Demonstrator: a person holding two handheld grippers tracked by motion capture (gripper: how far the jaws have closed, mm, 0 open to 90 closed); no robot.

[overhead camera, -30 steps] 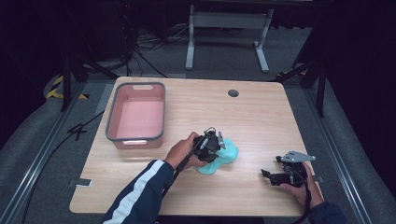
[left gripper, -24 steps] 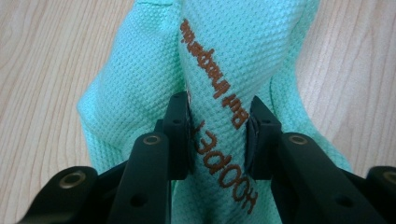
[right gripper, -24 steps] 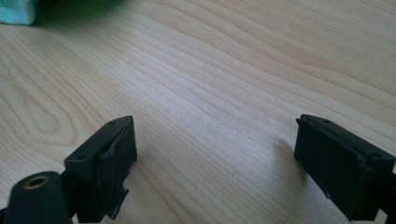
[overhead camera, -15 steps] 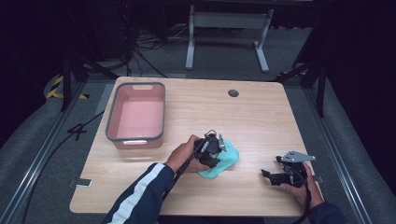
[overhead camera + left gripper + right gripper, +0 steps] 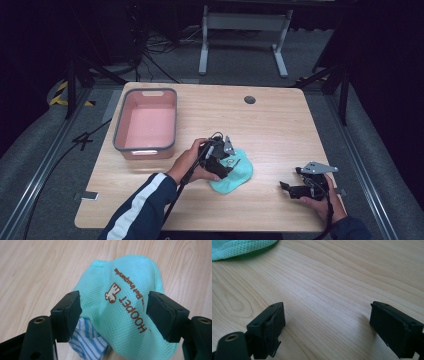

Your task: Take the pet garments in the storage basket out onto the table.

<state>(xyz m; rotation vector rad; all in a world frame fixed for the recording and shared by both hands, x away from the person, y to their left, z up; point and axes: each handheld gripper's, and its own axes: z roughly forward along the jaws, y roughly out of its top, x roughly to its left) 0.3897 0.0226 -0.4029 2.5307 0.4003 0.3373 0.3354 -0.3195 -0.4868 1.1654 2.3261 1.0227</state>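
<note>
We hold the left gripper (image 5: 225, 162) right over the green cloth (image 5: 235, 176), which lies on the table (image 5: 280, 130) at its near middle. Its jaws have just been opening and now stand apart with nothing pinched. The right gripper (image 5: 290, 187), also wide open, rests farther off. The left gripper view adds brown lettering (image 5: 131, 303) and a striped cloth (image 5: 88, 340) underneath.

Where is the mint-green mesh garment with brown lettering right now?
In the high view the mint-green mesh garment lies on the wooden table, front of centre, right of the pink plastic bin, directly under the left gripper, whose open jaws have just been opening over it.
</note>
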